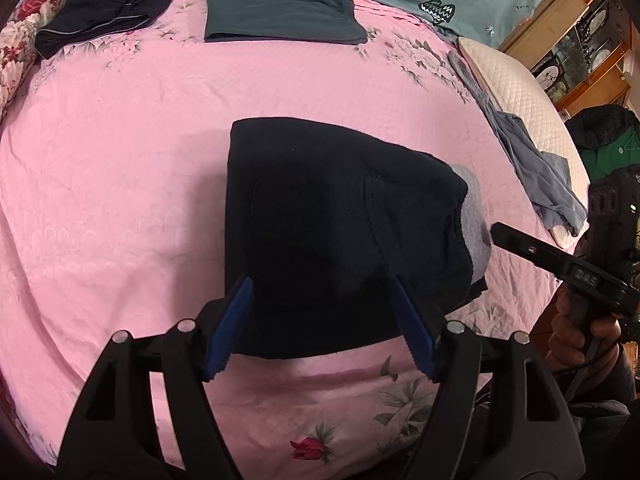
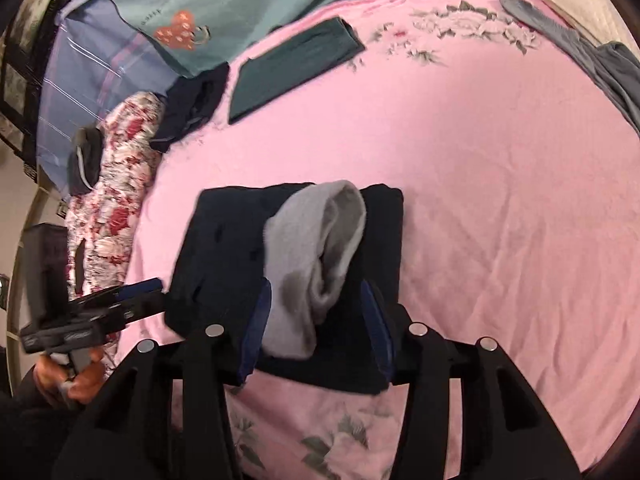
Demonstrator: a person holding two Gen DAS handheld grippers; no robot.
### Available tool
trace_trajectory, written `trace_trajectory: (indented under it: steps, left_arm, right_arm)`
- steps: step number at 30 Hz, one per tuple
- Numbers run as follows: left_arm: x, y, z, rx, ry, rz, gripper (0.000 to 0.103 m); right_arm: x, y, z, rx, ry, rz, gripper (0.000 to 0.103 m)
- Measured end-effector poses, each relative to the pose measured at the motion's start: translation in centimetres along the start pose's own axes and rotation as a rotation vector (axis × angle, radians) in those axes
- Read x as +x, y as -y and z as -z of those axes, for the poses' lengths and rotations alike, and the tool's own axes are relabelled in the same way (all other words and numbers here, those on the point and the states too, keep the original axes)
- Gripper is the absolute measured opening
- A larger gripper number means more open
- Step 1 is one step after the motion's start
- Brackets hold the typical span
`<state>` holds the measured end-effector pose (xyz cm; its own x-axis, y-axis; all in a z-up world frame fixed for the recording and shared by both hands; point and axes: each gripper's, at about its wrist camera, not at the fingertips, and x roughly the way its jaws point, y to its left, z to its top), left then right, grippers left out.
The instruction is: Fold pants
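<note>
On the pink bedsheet (image 1: pixel 120 160): lying folded, dark pants (image 1: pixel 320 220), grey lining (image 2: pixel 316 248) poking out. Hovering open-fingered, gripping nothing: left gripper (image 1: pixel 320 320), right gripper (image 2: pixel 316 316), likely ready for tidying.

Pants (image 1: pixel 320 220) matt dark knit; bedsheet (image 1: pixel 120 160) pink crinkled cloth.

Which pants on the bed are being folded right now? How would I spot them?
Look at the pink bedsheet. The dark navy pants lie folded nearest the two grippers, away from the folded clothes near the far edge. Only they show grey lining at one end.

Navy pants (image 1: pixel 320 220) (grey lining (image 2: pixel 316 248)) on pink floral bedsheet (image 1: pixel 120 160)
</note>
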<state>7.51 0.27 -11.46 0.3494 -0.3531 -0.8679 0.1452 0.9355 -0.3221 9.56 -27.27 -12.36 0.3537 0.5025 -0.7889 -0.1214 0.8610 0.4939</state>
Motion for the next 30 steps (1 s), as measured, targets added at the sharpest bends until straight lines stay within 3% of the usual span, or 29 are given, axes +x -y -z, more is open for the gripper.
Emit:
trace_trajectory:
  steps: [3, 9, 11, 13, 18, 21, 26, 30]
  left_arm:
    - [-0.3, 0.0, 0.0, 0.005, 0.006, -0.007, 0.074]
    - [-0.9, -0.6, 0.5, -0.005, 0.023, -0.033, 0.076]
    - [-1.0, -0.8, 0.5, -0.011, 0.025, -0.043, 0.077]
    - [-0.9, -1.1, 0.5, -0.02, 0.026, -0.049, 0.078]
    - [-0.9, -1.3, 0.2, -0.029, 0.031, -0.049, 0.078]
    - [-1.1, -0.8, -0.1, -0.014, 0.037, -0.04, 0.078]
    - [-0.6, 0.5, -0.3, 0.035, 0.028, -0.026, 0.078]
    - [-0.2, 2.2, -1.0, 0.096, 0.048, -0.022, 0.076]
  right_arm:
    - [1.6, -0.5, -0.4, 0.01, -0.039, -0.031, 0.048]
    - [3.6, -0.7, -0.8, 0.03, -0.082, -0.007, 0.044]
    - [3.5, -1.2, -0.9, 0.016, -0.085, -0.009, 0.022]
    - [2.8, -2.1, -1.1, -0.021, -0.072, 0.005, 0.018]
    - [-1.8, -4.7, -1.7, -0.095, 0.019, -0.054, 0.016]
    - [-3.4, -3.3, -1.5, -0.073, 0.034, -0.04, 0.016]
    - [0.0, 1.0, -0.1, 0.024, -0.056, 0.008, 0.017]
    - [1.1, 2.1, 0.7, 0.058, -0.041, -0.011, 0.021]
